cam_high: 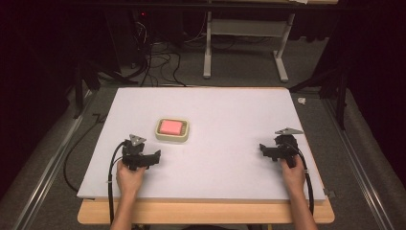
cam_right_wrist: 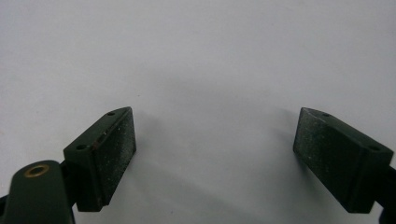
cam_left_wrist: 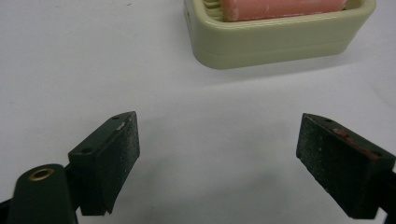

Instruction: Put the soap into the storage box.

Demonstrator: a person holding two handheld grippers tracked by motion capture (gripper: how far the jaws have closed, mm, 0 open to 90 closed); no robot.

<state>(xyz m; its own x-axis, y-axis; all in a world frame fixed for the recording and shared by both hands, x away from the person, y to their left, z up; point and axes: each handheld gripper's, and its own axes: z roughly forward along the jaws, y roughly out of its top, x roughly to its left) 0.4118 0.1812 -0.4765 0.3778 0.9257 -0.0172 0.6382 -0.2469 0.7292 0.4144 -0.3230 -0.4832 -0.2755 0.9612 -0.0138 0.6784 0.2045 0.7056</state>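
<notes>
Pink soap [cam_high: 171,126] sits in a cream dish [cam_high: 172,137], and that's pretty much the only thing out on the white worktop [cam_high: 230,120]. The dish is left of centre, about halfway between the near and far edges. It's a rounded rectangular tray with a thick rim, and the soap lies flat inside it, not touching anything else. In the left gripper view you can see the dish [cam_left_wrist: 275,42] up close at the top, with the soap [cam_left_wrist: 280,8] resting on what look like ridges along the inner edge, though that part is cut off by the frame so I can't say much more.

Left gripper [cam_high: 142,158] is the closer one, just in front of the dish and a bit to its left, held low over the worktop by the person's left hand [cam_high: 129,176]. Its jaws are spread wide with nothing between them, and they point roughly toward the dish without reaching it. From its own camera the gripper [cam_left_wrist: 217,158] has bare white sheet under the gap.

Right gripper [cam_high: 273,150] is way over on the other side, near the right edge, well apart from the dish, in the right hand [cam_high: 293,172]. Its jaws are wide apart too and hold nothing; its own view [cam_right_wrist: 215,158] has plain white worktop [cam_right_wrist: 201,60] ahead.

Cables trail back from both grippers toward the near edge. Beyond the worktop there's a grey floor [cam_high: 239,62] with a tangle of wires [cam_high: 153,57] and a table frame [cam_high: 244,43].
</notes>
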